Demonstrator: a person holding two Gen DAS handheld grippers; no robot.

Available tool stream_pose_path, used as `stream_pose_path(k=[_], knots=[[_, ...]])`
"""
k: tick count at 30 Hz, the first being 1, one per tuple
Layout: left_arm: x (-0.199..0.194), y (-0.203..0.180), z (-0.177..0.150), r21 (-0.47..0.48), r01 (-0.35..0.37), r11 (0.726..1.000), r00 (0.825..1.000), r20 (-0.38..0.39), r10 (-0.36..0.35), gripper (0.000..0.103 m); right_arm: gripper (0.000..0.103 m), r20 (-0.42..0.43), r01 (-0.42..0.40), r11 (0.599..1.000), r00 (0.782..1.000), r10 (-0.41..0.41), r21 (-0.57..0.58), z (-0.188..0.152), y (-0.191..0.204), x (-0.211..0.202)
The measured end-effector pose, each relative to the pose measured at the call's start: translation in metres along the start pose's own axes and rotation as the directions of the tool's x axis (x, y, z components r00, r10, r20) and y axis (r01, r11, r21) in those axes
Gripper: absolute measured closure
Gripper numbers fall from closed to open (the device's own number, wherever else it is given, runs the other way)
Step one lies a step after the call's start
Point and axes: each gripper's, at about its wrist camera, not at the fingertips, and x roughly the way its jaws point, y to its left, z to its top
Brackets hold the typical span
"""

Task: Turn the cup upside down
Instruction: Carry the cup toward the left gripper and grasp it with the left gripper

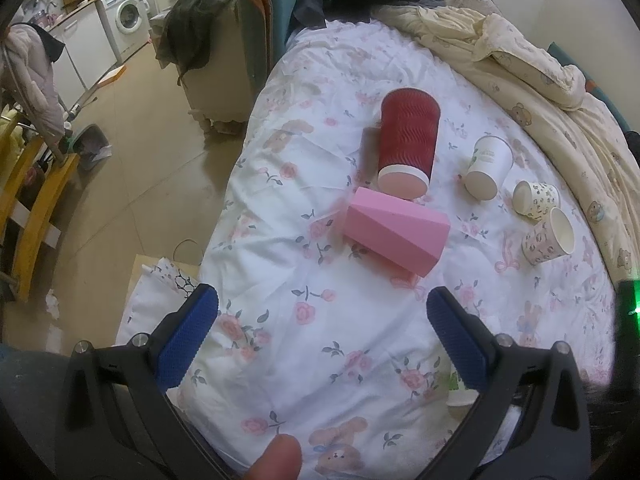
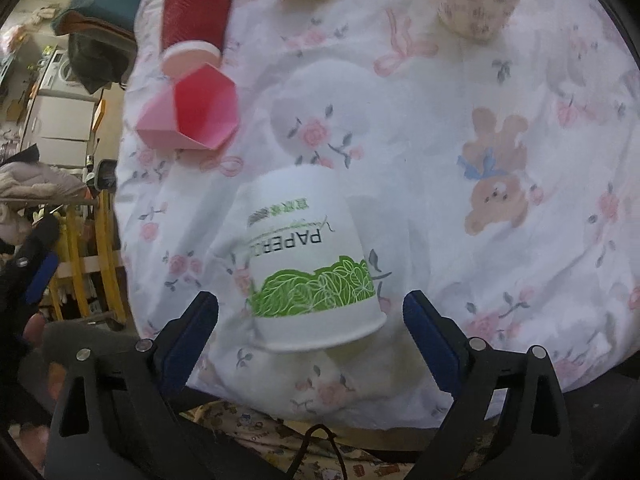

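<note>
Beige floor [image 1: 132, 152], white washing machine [image 1: 128, 16], yellow wooden frame [image 1: 44, 200], floral bedsheet [image 1: 320, 340].

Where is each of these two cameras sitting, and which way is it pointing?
Left wrist: rides the left gripper, looking forward over the bed at tipped cups; a fingertip shows.
Right wrist: rides the right gripper, facing an upside-down white paper cup between its open jaws.
Shared: the red cup and pink cup.
</note>
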Motion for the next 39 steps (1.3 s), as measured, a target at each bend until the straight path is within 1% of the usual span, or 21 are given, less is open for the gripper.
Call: stream_pose_path(k=[3,6,9,11,12,13,17,20,22,24,26,28,29,32,33,34,36,39], knots=[[0.001,0.0,0.0,0.001,0.003,1.0,1.0,-0.001,-0.003,0.0,0.007,0.057,0.016,0.999,0.998,-0.014,-0.038,0.001,0.0,-0.028],[0.001,-0.002,-0.002,0.005,0.007,1.0,1.0,-0.005,-0.007,0.0,0.007,0.14,0.061,0.994,0.989,-0.048,-0.088,-0.001,-0.002,-0.058],[0.003,-0.005,-0.004,0.015,0.011,1.0,1.0,-0.011,-0.011,0.0,0.007,0.232,0.111,0.987,0.969,-0.081,-0.118,-0.005,-0.006,-0.079],[0.004,-0.008,-0.005,0.023,0.014,1.0,1.0,-0.015,-0.014,0.0,0.007,0.298,0.126,0.984,0.951,-0.084,-0.123,-0.009,-0.013,-0.092],[0.004,-0.008,-0.006,0.027,0.016,1.0,1.0,-0.017,-0.016,0.0,0.007,0.318,0.133,0.983,0.944,-0.088,-0.124,-0.01,-0.014,-0.095],[0.005,-0.01,-0.007,0.032,0.021,0.999,1.0,-0.02,-0.021,0.0,0.007,0.35,0.148,0.981,0.932,-0.096,-0.125,-0.013,-0.017,-0.099],[0.006,-0.014,-0.009,0.055,0.051,0.997,0.998,-0.044,-0.048,0.0,0.007,0.408,0.136,0.987,0.909,-0.088,-0.088,-0.019,-0.032,-0.1],[0.007,-0.019,-0.009,0.068,0.068,0.995,0.995,-0.08,-0.063,0.0,0.007,0.411,0.158,0.987,0.903,-0.127,-0.042,-0.02,-0.045,-0.097],[0.007,-0.027,-0.009,0.076,0.099,0.992,0.989,-0.117,-0.089,0.0,0.007,0.431,0.149,0.989,0.894,-0.125,-0.024,-0.021,-0.051,-0.102],[0.011,-0.039,-0.008,0.077,0.137,0.988,0.977,-0.174,-0.123,0.001,0.007,0.463,0.163,0.987,0.875,-0.142,-0.005,-0.022,-0.055,-0.108],[0.02,-0.051,-0.006,0.042,0.167,0.985,0.959,-0.237,-0.153,0.004,0.007,0.484,0.161,0.987,0.862,-0.152,0.024,-0.023,-0.063,-0.114],[0.031,-0.066,-0.007,0.004,0.201,0.98,0.933,-0.306,-0.19,0.007,0.007,0.492,0.114,0.992,0.862,-0.124,0.05,-0.024,-0.073,-0.12],[0.038,-0.075,-0.008,-0.018,0.217,0.976,0.915,-0.344,-0.21,0.01,0.007,0.495,0.097,0.994,0.861,-0.114,0.059,-0.025,-0.076,-0.122],[0.056,-0.1,-0.013,-0.078,0.228,0.97,0.876,-0.419,-0.24,0.017,0.007,0.499,0.043,0.995,0.863,-0.082,0.089,-0.025,-0.088,-0.128],[0.061,-0.108,-0.016,-0.088,0.23,0.969,0.865,-0.437,-0.245,0.018,0.007,0.498,0.026,0.995,0.864,-0.072,0.098,-0.025,-0.091,-0.129],[0.067,-0.116,-0.018,-0.085,0.227,0.97,0.858,-0.453,-0.241,0.021,0.007,0.496,0.01,0.994,0.866,-0.062,0.107,-0.025,-0.094,-0.13],[0.076,-0.13,-0.023,-0.061,0.203,0.977,0.855,-0.475,-0.207,0.025,0.007,0.497,-0.033,0.992,0.867,-0.033,0.124,-0.025,-0.101,-0.131],[0.087,-0.14,-0.028,-0.036,0.171,0.985,0.86,-0.482,-0.166,0.03,0.007,0.504,-0.073,0.988,0.864,-0.006,0.136,-0.027,-0.108,-0.135]])
